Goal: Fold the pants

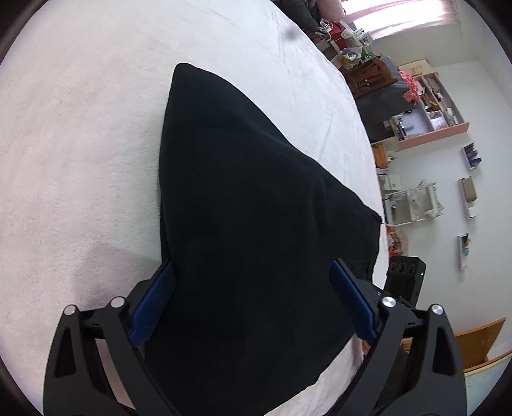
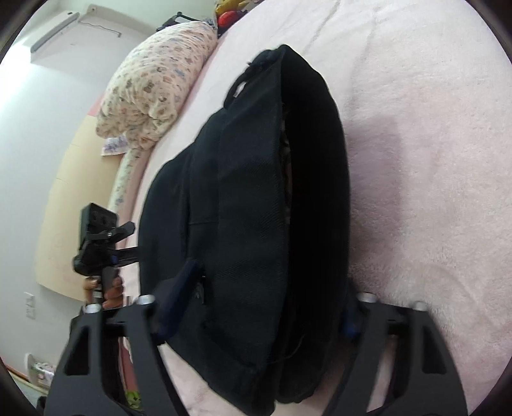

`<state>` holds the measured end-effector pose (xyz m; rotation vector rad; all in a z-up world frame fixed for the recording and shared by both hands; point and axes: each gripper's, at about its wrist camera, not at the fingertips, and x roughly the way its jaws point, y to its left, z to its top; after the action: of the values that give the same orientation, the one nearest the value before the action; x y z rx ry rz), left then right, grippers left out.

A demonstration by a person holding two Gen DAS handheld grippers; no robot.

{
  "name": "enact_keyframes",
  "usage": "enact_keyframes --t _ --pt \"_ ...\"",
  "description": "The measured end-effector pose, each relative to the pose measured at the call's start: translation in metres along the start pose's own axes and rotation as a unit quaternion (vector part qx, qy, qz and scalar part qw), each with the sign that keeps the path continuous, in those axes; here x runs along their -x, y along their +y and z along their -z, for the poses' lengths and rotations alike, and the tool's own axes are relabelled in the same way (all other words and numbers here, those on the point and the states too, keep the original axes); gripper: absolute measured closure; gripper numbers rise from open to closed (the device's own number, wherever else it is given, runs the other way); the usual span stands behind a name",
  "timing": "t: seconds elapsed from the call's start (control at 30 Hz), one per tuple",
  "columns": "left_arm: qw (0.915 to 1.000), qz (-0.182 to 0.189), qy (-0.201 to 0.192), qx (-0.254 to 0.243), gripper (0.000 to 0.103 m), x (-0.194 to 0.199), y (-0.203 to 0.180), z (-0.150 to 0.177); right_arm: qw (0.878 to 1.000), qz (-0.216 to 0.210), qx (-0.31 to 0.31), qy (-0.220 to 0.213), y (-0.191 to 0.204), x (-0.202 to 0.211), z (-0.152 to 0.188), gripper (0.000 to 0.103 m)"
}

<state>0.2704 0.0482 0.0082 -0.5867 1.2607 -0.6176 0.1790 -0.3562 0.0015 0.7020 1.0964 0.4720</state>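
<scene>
Bright window daylight, strong fisheye bending at edges, right view slightly blurred.

Ahead of the left gripper: black pants fill the gap between the jaws, bare pink bedspread open to its left. To its right the bed edge, cluttered shelves beyond. Right gripper: pants in front, open bedspread right; left blocked by a patterned pillow and the other handheld gripper.

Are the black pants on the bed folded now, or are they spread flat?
Folded. The black pants lie on the bed as a thick stack, with several layers showing at the edge in the right wrist view.
</scene>
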Motion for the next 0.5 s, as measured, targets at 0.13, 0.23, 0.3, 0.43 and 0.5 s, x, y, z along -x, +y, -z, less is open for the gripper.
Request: enact_keyframes --t 0.13,0.23,0.3,0.43,0.5 --pt "0.9977 -0.065 0.011 0.014 0.054 0.005 0.002 -0.002 1.0 -0.013 -0.015 -0.011 -0.007 0.005 0.004 0.044" --pt "0.9912 -0.129 0.026 0.013 0.025 0.016 0.002 -0.004 1.0 -0.009 -0.012 -0.014 -0.007 0.006 0.007 0.044" --pt "0.9843 -0.175 0.024 -0.004 0.012 0.02 -0.004 -0.004 1.0 -0.01 -0.015 -0.014 -0.008 0.006 0.006 0.043" --pt "0.9886 -0.145 0.04 0.0 0.009 0.011 -0.001 -0.001 1.0 -0.01 -0.017 -0.014 -0.006 0.004 0.004 0.042" --pt "0.9919 -0.121 0.038 0.01 0.009 0.005 -0.001 -0.001 1.0 -0.01 -0.017 -0.014 -0.004 0.002 0.004 0.042"
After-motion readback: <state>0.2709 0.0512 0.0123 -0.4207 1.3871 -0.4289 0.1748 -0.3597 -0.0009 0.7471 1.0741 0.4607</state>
